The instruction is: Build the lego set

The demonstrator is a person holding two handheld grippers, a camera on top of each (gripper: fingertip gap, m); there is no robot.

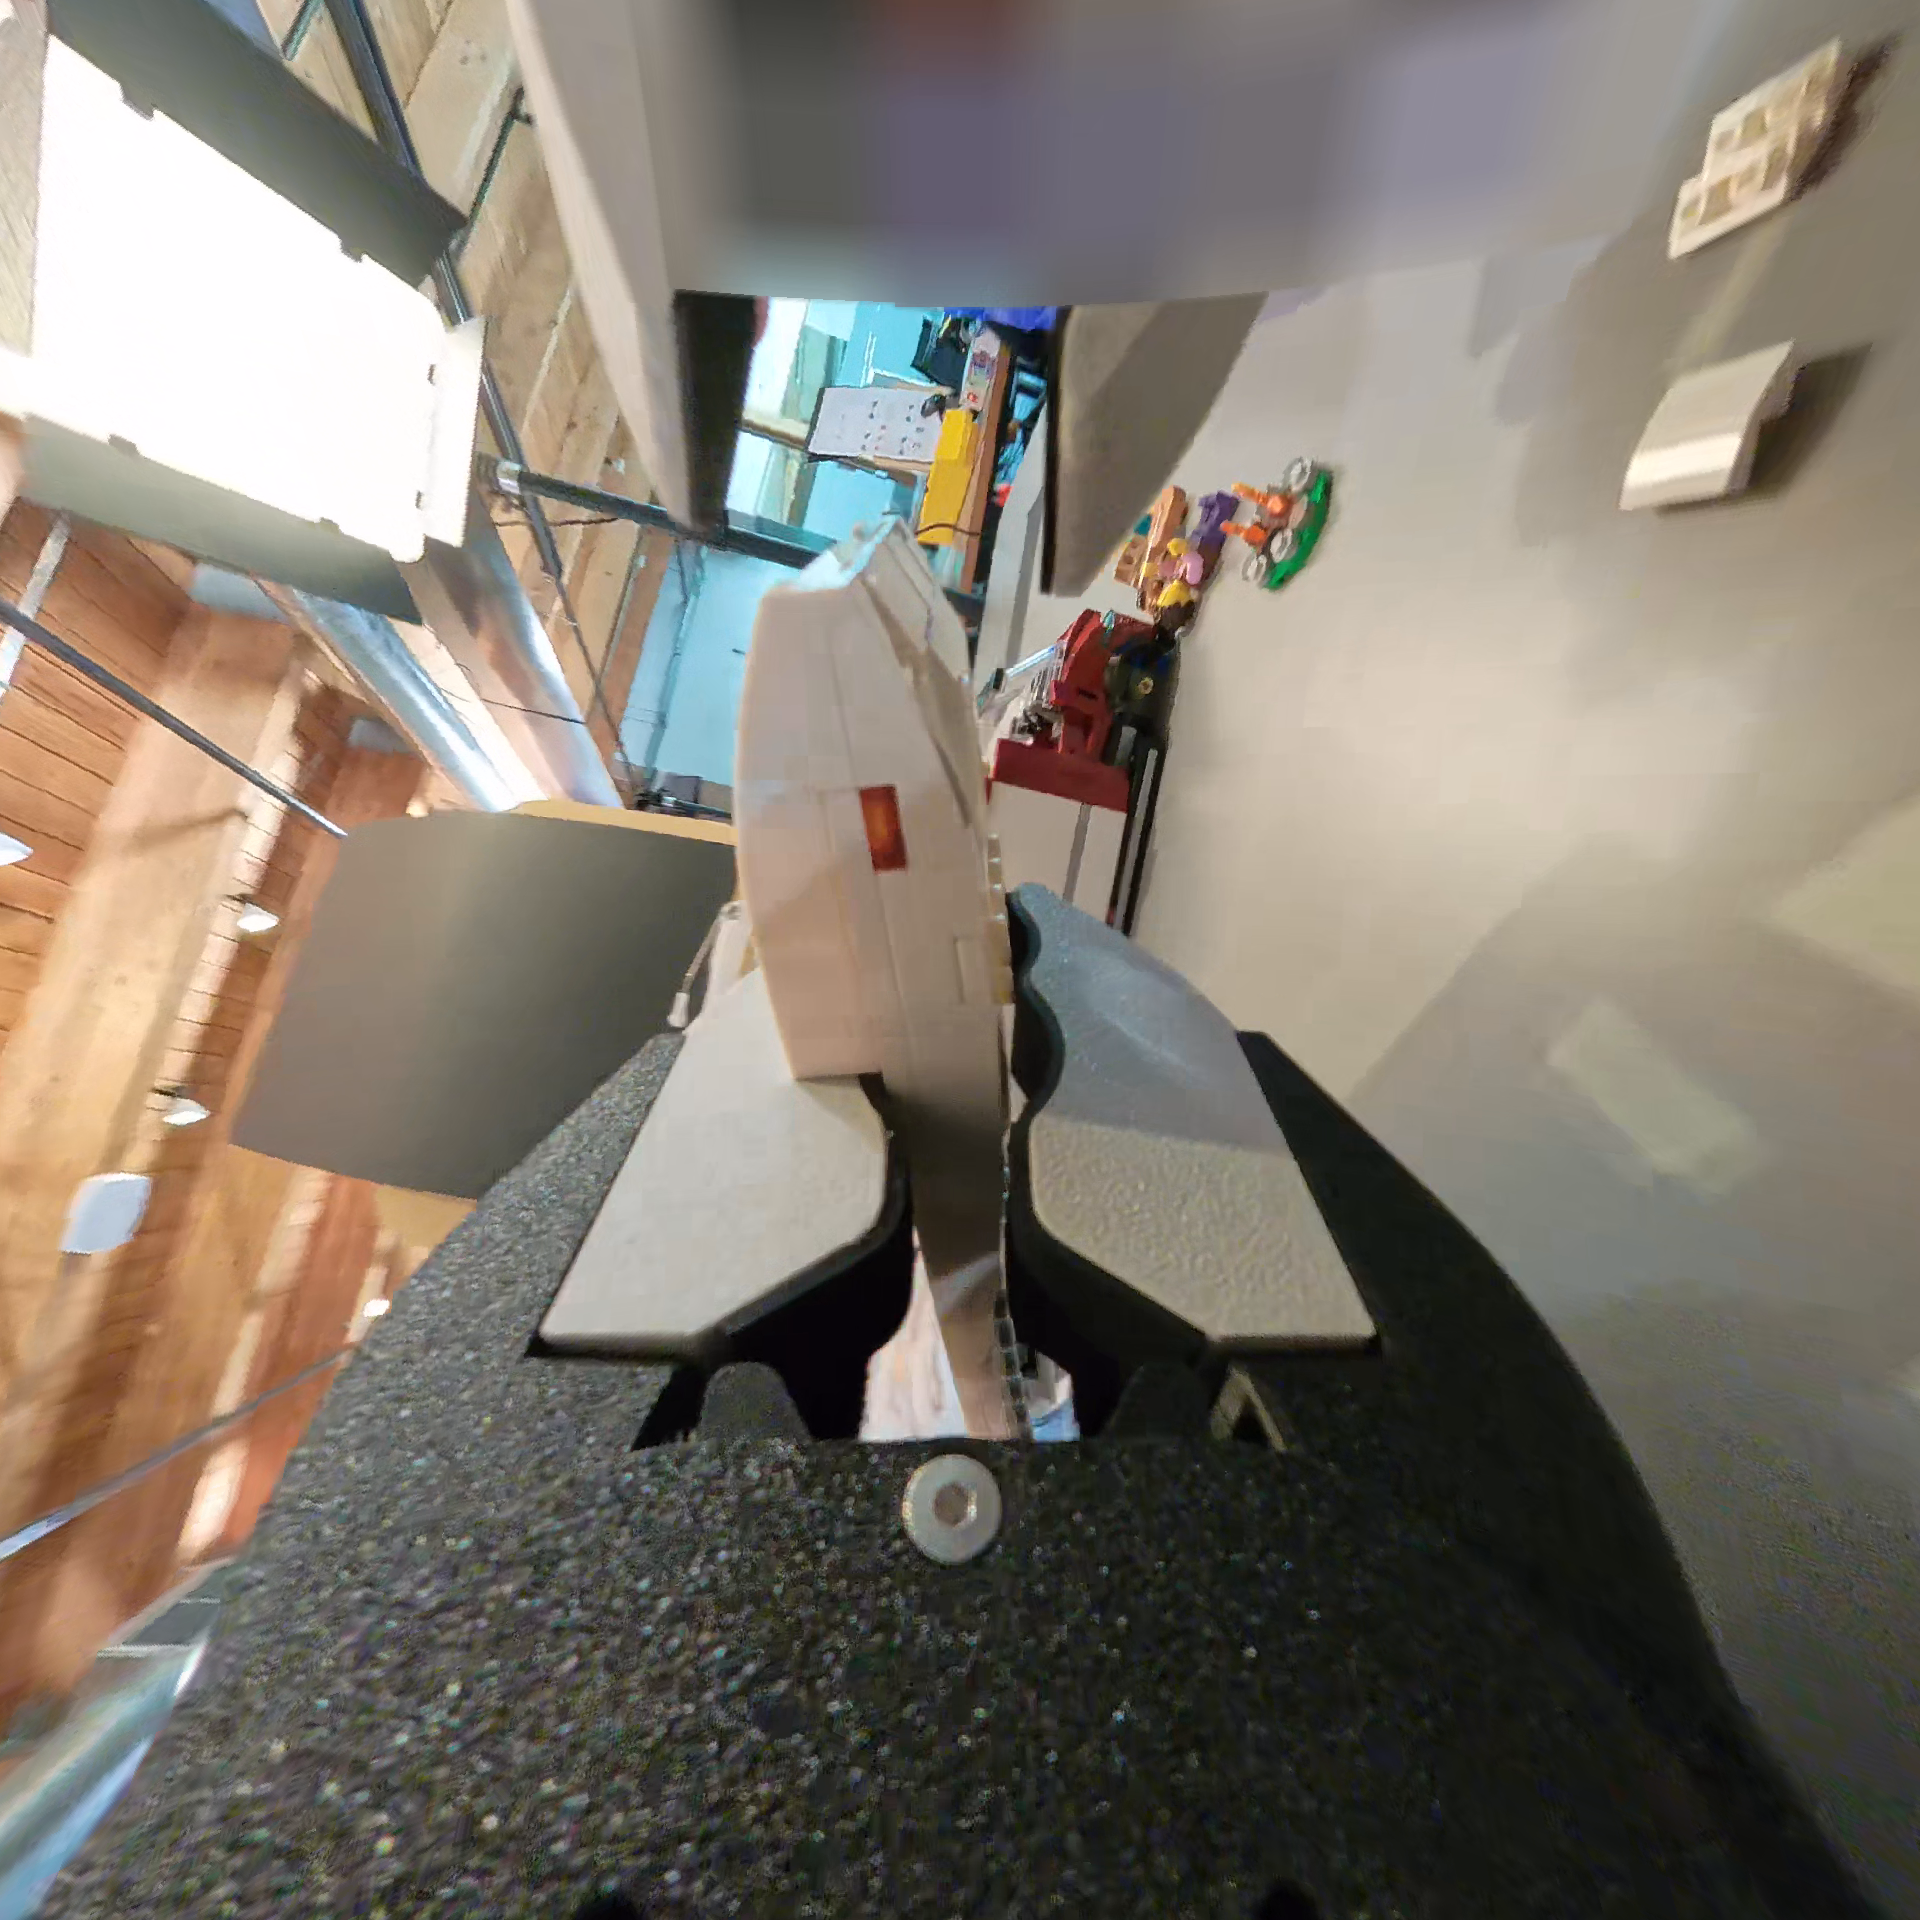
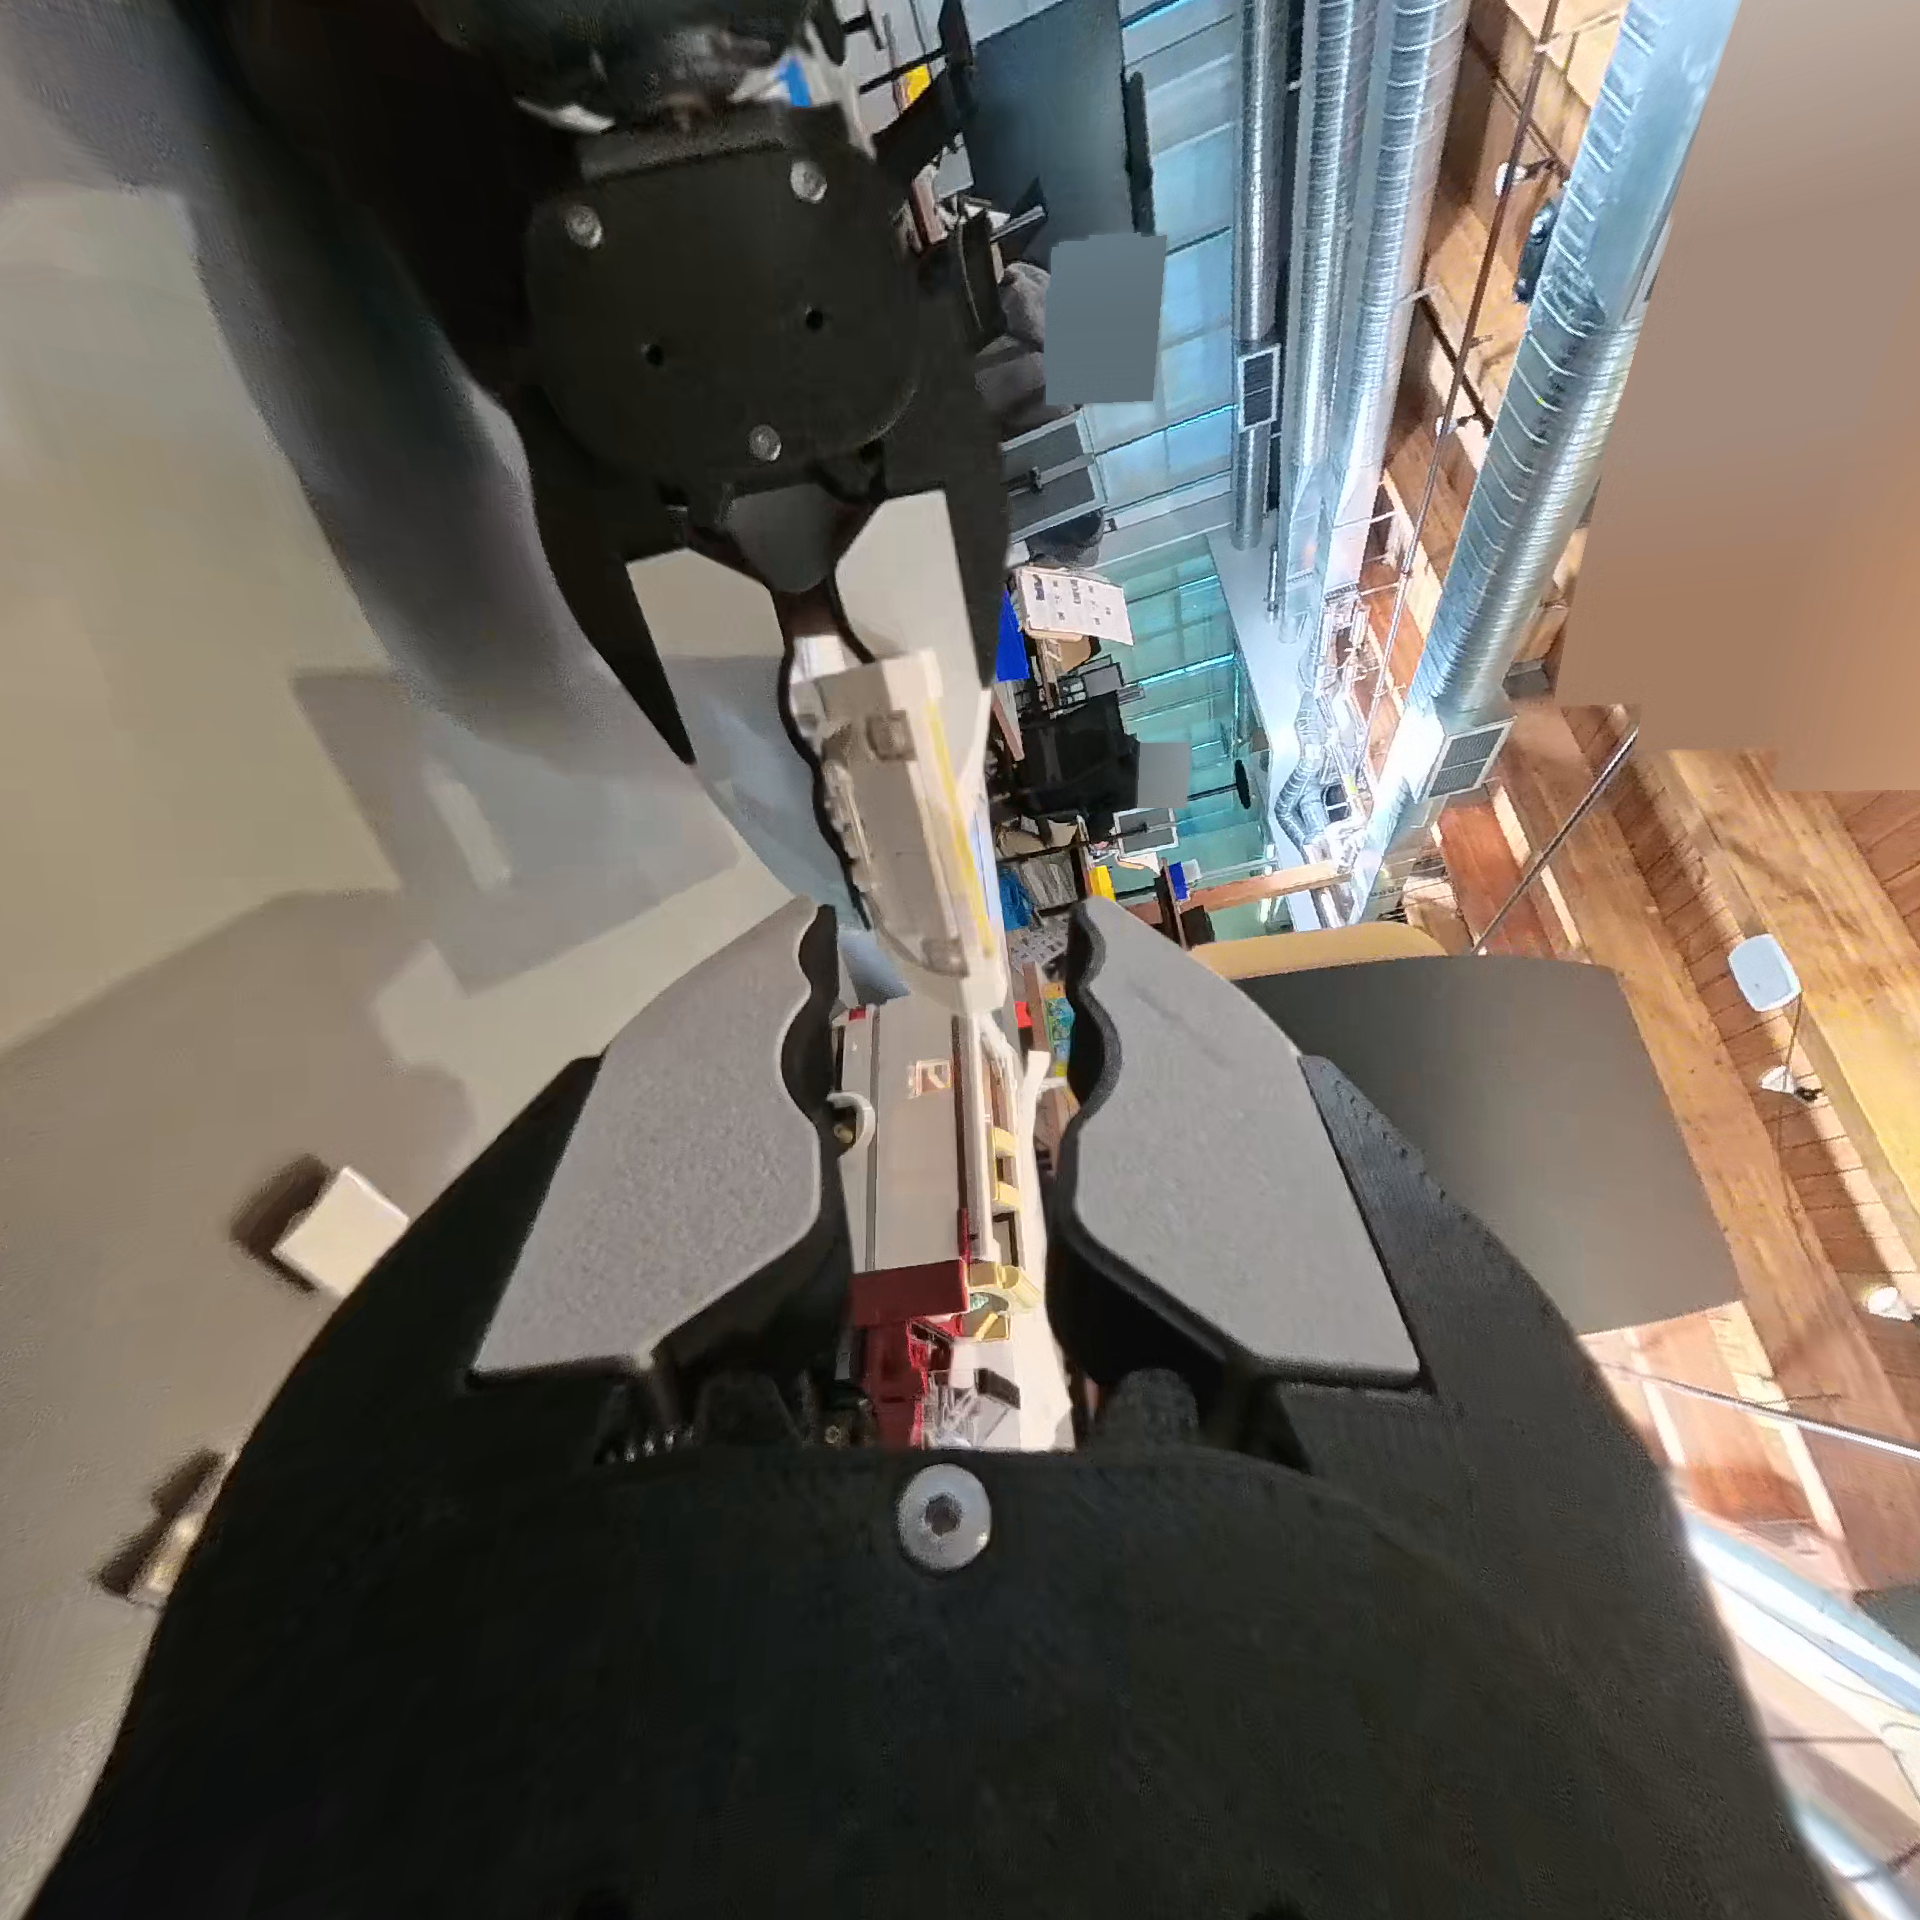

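Clamping a white brick model (image 1: 873, 831), left claw (image 1: 940, 997) grips; right claw (image 2: 940, 997) stands open around it (pads apart), clear to withdraw.

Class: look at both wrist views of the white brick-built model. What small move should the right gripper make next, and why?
Probably close the right gripper gently on the grey and dark red end of the white brick-built model. That end lies between its open fingers with daylight on either side, while the left gripper, opposite, already clamps the model's white curved end.
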